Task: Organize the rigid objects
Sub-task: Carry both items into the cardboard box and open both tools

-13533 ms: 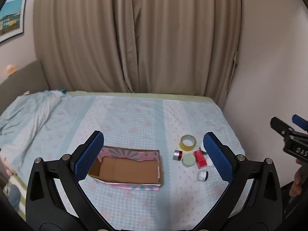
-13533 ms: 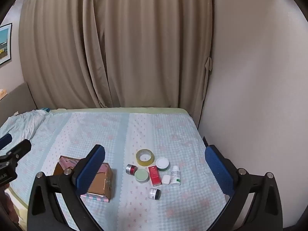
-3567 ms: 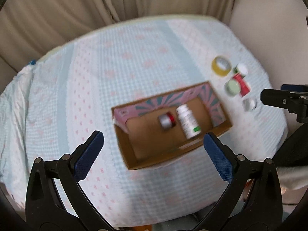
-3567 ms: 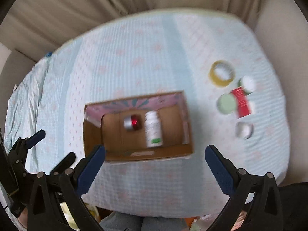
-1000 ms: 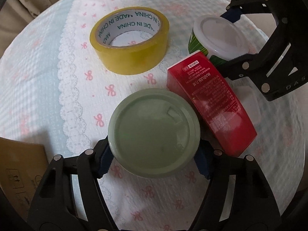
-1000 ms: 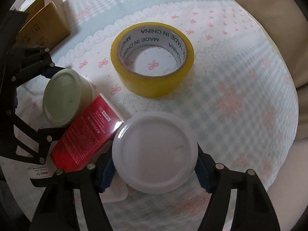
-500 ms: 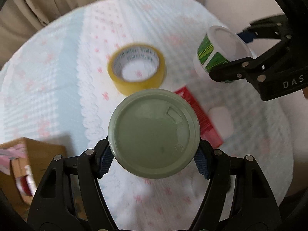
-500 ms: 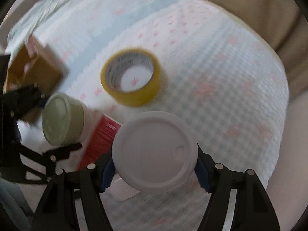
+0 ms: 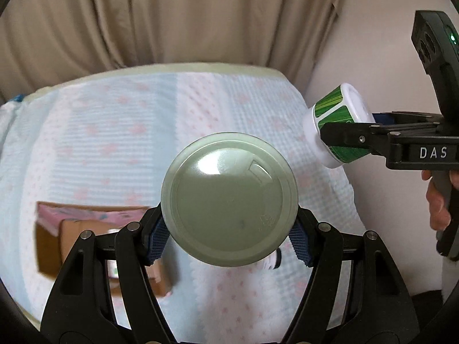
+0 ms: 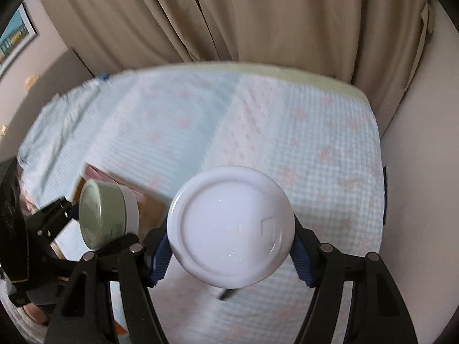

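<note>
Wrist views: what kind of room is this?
Most likely a bedroom at home. The work surface is a bed under a pale blue and pink patterned cover, long beige curtains hang behind it, and a framed picture is on the wall.

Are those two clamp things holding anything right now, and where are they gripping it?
Yes. The left gripper squeezes the green-lidded jar by its sides below the lid; the right gripper holds the white-lidded jar likewise.
</note>
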Motion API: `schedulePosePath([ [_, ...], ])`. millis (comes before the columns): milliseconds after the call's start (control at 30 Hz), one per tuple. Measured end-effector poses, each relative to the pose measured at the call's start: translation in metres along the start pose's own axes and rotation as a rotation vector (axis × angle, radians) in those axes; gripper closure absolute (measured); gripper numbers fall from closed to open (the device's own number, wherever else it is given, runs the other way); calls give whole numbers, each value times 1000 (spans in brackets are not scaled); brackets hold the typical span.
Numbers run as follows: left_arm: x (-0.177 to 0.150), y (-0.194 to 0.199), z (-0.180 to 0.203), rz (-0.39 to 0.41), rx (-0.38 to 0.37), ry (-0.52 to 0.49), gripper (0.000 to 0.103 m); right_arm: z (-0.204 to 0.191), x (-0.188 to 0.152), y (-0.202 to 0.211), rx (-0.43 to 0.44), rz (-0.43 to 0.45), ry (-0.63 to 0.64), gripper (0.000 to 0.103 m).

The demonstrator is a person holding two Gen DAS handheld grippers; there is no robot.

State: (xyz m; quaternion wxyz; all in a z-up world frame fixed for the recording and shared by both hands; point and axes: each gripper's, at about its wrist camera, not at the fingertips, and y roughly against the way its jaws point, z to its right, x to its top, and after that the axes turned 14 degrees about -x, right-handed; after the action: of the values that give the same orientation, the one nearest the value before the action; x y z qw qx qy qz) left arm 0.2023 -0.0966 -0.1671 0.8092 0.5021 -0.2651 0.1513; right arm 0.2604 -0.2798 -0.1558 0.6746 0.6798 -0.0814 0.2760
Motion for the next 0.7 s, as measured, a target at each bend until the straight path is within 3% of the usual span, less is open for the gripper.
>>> schedulePosePath([
  [200, -10, 80, -41, 33, 79, 15, 35, -64, 14, 46, 49, 82, 39, 37],
  [367, -24, 119, -91, 41, 110, 51, 35, -122, 15, 65, 92, 92, 26, 37],
  [700, -53, 159, -214, -31, 107, 48, 35, -242, 7, 46, 88, 42, -47, 37],
])
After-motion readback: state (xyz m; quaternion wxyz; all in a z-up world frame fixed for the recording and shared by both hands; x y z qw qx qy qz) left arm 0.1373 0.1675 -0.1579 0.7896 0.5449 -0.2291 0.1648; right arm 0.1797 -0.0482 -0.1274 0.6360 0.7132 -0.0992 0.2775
